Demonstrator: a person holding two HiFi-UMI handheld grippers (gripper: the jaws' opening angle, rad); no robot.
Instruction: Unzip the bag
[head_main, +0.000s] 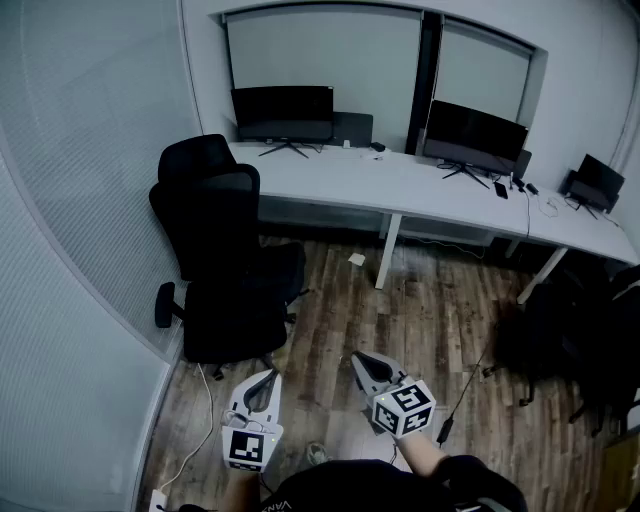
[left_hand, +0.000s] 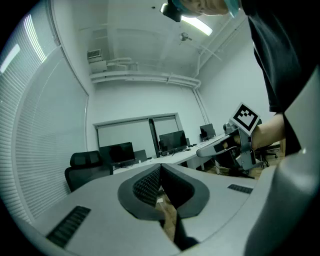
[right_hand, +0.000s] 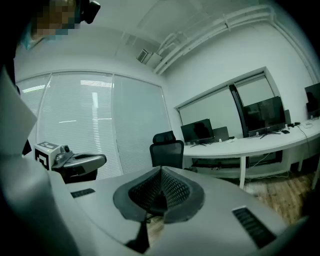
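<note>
Bag (head_main: 548, 335): probably the dark, soft, lumpy mass on the wood-plank floor (head_main: 430, 310) at far right, below the end of the counter (head_main: 400, 185); too dim to make out a zipper. Smooth white counter top with flat, glossy black monitors (head_main: 283, 112); padded black chair (head_main: 225, 260) beside it. Left gripper (head_main: 268, 378) and right gripper (head_main: 358, 358) held low, well apart from the bag: grey moulded shells, dark ribbed pads. Both pairs of jaws pressed together, pinching nothing.
</note>
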